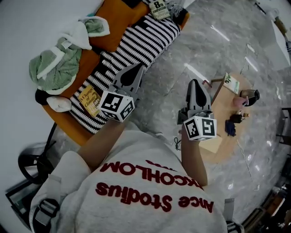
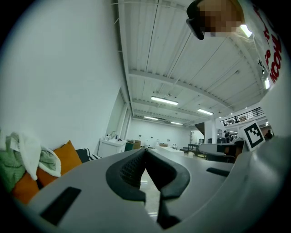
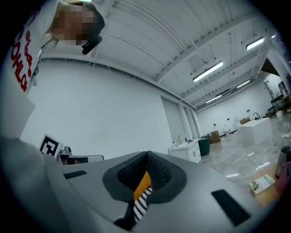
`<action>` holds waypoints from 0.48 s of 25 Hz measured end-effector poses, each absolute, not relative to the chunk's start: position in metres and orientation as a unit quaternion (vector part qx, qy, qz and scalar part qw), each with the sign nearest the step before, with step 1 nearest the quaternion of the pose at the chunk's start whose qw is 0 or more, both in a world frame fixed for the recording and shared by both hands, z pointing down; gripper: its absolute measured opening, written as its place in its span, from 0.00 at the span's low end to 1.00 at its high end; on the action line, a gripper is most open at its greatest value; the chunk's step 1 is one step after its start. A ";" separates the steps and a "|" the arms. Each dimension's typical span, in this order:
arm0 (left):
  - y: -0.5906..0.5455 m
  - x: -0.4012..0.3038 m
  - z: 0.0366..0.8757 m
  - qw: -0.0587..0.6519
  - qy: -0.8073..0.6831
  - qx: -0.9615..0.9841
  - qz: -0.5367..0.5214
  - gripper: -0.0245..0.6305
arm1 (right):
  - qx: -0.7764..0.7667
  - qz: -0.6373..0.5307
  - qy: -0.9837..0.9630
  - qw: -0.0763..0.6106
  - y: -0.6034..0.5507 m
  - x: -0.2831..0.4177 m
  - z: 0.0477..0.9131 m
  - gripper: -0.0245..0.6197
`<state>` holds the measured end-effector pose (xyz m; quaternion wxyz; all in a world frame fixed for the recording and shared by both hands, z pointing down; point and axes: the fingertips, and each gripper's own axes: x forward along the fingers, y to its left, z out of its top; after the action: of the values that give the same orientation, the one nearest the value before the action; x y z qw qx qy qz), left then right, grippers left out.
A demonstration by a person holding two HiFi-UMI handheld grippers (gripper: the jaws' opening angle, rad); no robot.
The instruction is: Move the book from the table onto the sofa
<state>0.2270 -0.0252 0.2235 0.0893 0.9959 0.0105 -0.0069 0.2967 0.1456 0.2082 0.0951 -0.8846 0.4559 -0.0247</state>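
Looking at the left gripper [image 1: 137, 68], is anything caught in it?

No. In its own view the jaws meet at the tips with nothing between them. From the head view it points out over the striped blanket [image 1: 145, 36] on the orange sofa [image 1: 116, 27].

And the right gripper [image 1: 194, 83]?

Closed as well, and empty. The orange and stripes seen through the gap below its pads are only the sofa and blanket beyond. It hangs over the grey floor [image 1: 218, 45], between the sofa and the table [image 1: 223, 113].

Where is the book [image 1: 232, 83]?

On the wooden table, near its far edge, with its green and white cover up. It lies well apart from both grippers. The right gripper view shows it low at the right.

What else is on the sofa?

A green and white cloth [image 1: 59, 63] is bundled at the left end. A yellow-covered volume [image 1: 89, 101] lies on the blanket just beside the left gripper's marker cube. Another volume [image 1: 159, 9] rests at the far end.

Anything beside the book on the table?

A few small pink and dark things, too small to name.
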 end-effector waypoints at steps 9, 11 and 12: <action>0.070 0.263 0.224 0.088 0.073 0.993 -0.004 0.06 | -0.913 -0.015 0.398 0.095 0.253 0.310 0.209 0.08; 0.094 0.271 0.225 0.089 0.091 0.992 -0.004 0.06 | -0.920 -0.012 0.380 0.095 0.278 0.311 0.210 0.08; 0.107 0.275 0.225 0.089 0.103 0.991 -0.003 0.06 | -0.925 -0.011 0.368 0.095 0.292 0.312 0.210 0.08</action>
<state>0.2748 0.1068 0.2251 0.0894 0.9907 0.1029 -0.0031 0.3118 0.2920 0.2097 0.0950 -0.9249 0.3680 -0.0114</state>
